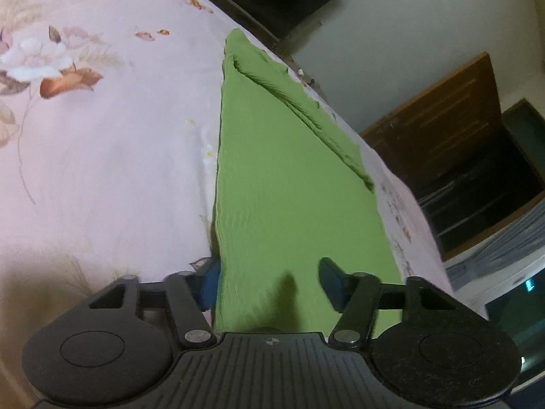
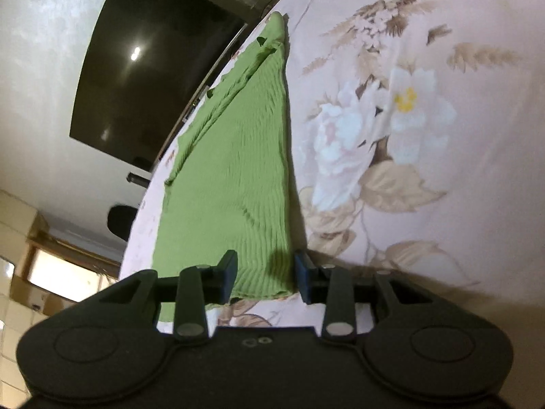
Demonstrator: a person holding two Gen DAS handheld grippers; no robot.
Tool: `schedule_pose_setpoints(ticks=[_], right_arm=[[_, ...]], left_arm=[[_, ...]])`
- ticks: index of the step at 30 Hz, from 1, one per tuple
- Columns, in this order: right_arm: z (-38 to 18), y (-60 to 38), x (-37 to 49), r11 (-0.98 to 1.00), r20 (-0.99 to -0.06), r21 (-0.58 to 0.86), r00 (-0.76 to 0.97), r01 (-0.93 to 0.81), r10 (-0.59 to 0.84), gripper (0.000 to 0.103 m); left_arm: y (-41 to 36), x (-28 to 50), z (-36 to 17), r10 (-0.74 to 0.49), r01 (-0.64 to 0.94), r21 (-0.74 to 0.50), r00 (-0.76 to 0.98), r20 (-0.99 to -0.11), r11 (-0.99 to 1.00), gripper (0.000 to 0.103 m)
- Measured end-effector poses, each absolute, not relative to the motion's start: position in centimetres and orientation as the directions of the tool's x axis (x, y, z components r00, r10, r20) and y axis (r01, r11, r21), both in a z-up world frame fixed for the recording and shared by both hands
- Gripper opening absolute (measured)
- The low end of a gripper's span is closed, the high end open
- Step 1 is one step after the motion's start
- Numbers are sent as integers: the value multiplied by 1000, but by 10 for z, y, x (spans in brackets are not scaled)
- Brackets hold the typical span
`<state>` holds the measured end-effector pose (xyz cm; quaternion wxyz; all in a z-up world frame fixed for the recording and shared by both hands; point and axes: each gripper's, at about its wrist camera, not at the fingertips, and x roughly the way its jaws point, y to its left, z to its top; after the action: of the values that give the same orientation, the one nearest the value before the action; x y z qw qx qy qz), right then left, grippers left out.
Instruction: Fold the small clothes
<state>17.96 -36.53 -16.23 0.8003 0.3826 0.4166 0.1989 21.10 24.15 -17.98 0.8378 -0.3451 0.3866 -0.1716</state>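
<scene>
Where the left wrist view looks along its 2 fingers, a green garment lies flat on a floral bedsheet, with 1 long fold ridge running down its far side. The left gripper is spread wide over the garment's near end, its blue pads either side of the cloth, gripping nothing.

From the right wrist view, the same green garment stretches away across the bedsheet. The right gripper stands open around the near corner, its fingers not pinching the cloth.
</scene>
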Motion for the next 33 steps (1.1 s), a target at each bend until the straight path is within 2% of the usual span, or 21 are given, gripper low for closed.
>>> schedule_pose_setpoints(ticks=[1, 2, 9, 11, 12, 13, 14, 18, 20, 22, 23, 26, 30, 33], right_arm=[[-164, -365, 180, 619, -508, 786, 577, 6, 640, 34], [-165, -365, 182, 609, -502, 793, 581, 14, 641, 32], [-180, -363, 191, 555, -467, 831, 577, 28, 670, 18], [-181, -361, 193, 555, -467, 831, 577, 28, 670, 10], [-181, -359, 195, 562, -476, 826, 573, 31, 667, 9], [-179, -359, 194, 568, -481, 823, 568, 30, 667, 8], [-178, -358, 195, 570, -480, 821, 566, 22, 670, 5], [-155, -351, 193, 557, -420, 829, 609, -45, 673, 4], [-142, -353, 190, 563, -399, 824, 638, -65, 659, 4], [-138, -357, 186, 572, -396, 817, 658, -66, 641, 4], [-141, -358, 186, 598, -422, 800, 654, -57, 627, 4], [-168, -354, 191, 653, -536, 757, 600, 29, 594, 4], [-168, -352, 190, 633, -508, 774, 617, 21, 601, 4], [-162, -347, 195, 659, -522, 752, 613, 3, 593, 4]], left_arm=[[243, 212, -183, -559, 16, -717, 637, -530, 697, 40], [245, 213, -186, -570, 15, -728, 632, -525, 686, 36], [241, 213, -191, -582, 23, -732, 624, -522, 681, 35], [238, 220, -188, -572, 30, -711, 617, -540, 703, 35], [237, 220, -186, -564, 34, -700, 620, -545, 713, 28], [234, 222, -184, -551, 35, -683, 621, -557, 730, 2], [231, 221, -184, -543, 29, -674, 618, -568, 738, 3], [235, 201, -171, -536, 42, -705, 682, -497, 708, 3], [242, 192, -168, -501, 13, -696, 703, -504, 718, 3], [245, 190, -177, -474, -26, -666, 681, -558, 746, 3], [243, 191, -184, -469, -33, -652, 666, -579, 758, 3], [245, 190, -182, -481, -32, -669, 670, -566, 743, 3], [244, 187, -180, -501, -15, -682, 667, -552, 731, 3], [243, 184, -174, -509, -4, -712, 696, -507, 702, 3]])
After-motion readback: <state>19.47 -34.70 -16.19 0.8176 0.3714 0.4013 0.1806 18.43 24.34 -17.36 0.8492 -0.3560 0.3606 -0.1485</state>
